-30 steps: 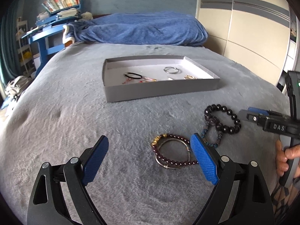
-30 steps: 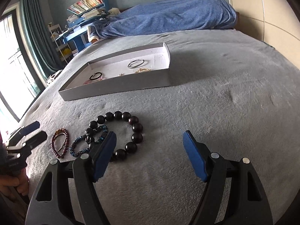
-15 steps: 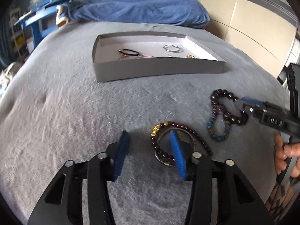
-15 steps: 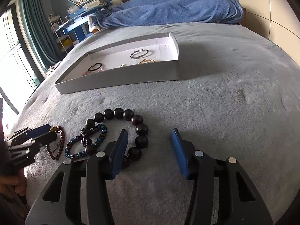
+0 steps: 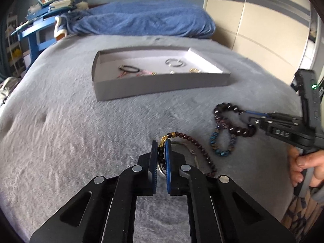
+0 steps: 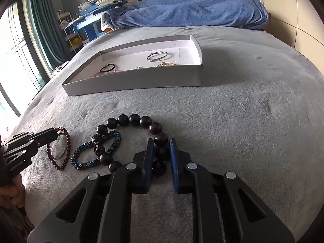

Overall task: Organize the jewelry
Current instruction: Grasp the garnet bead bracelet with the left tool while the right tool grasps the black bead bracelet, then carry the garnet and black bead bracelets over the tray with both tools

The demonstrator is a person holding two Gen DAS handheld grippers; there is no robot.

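On the grey bedspread, my left gripper [image 5: 161, 143] has its jaws closing, pads pressed on the gold-charm end of a dark red small-bead bracelet [image 5: 194, 141]; a thin silver bangle [image 5: 191, 151] lies inside its loop. In the right wrist view my right gripper [image 6: 161, 141] has jaws closing, the pads pressing on the near beads of a large dark bead bracelet [image 6: 129, 119]. A blue beaded bracelet [image 6: 85, 163] lies overlapped by the large one. The grey tray [image 5: 162, 85] stands farther back, holding a silver bangle [image 5: 174, 62], a black band [image 5: 129, 68] and gold pieces.
A blue blanket [image 5: 141, 20] is heaped at the head of the bed. A blue desk with books [image 6: 91, 20] and a curtained window [image 6: 18, 46] are on the left, a beige wardrobe [image 5: 263, 30] on the right. A person's hand [image 5: 303, 162] grips the right tool.
Both grippers went from wide open to closed, the left on the dark red bracelet, the right on the large bead bracelet. Both tipped slightly downward and edged closer to the beads.
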